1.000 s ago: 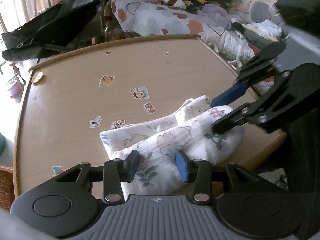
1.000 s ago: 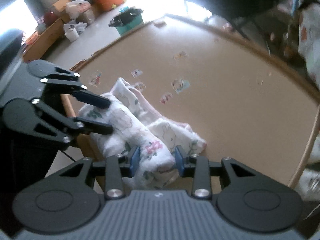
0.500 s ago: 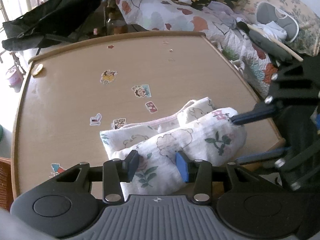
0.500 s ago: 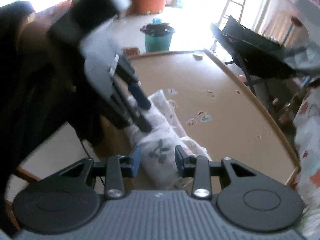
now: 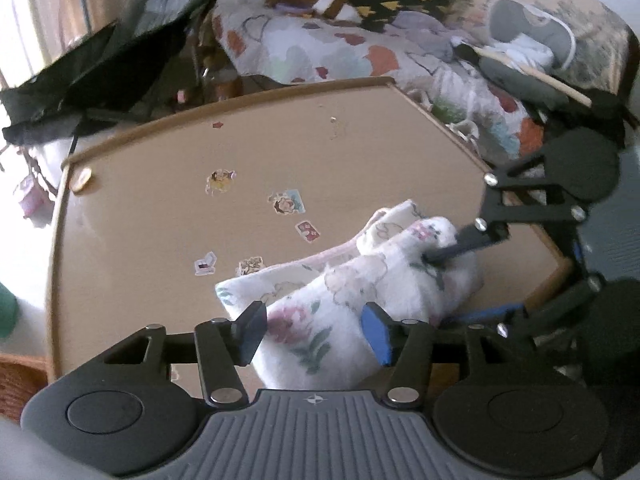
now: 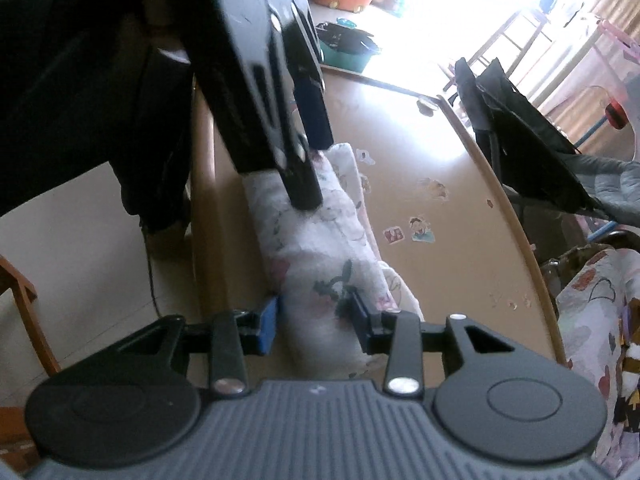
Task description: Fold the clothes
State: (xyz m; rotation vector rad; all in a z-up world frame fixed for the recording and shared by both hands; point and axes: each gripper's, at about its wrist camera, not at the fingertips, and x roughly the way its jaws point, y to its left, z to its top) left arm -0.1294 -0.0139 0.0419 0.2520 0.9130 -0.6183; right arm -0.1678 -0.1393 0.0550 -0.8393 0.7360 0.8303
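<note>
A white floral cloth (image 5: 360, 280) lies rolled into a thick bundle along the near edge of the tan table (image 5: 160, 220). My left gripper (image 5: 314, 334) straddles the bundle's left end. Its jaws are opening and the pads stand just off the fabric. My right gripper (image 5: 444, 286) has the other end, one finger pushed into the top and the blue pad below at the table edge. In the right wrist view the cloth (image 6: 316, 248) fills the right gripper (image 6: 314, 322), whose pads touch it as they ease open. The left gripper (image 6: 316, 170) sits at the far end.
Several stickers (image 5: 286, 202) dot the table, and a small round object (image 5: 82, 178) lies at its far left corner. A quilt-covered sofa (image 5: 320, 52) stands behind the table, beside a black folded chair (image 6: 520, 140). A green bin (image 6: 344, 52) stands on the floor.
My right gripper rolled and swung round to the bundle's right end, now gripping it top and bottom. The left jaws have widened a little. The cloth has stayed in place.
</note>
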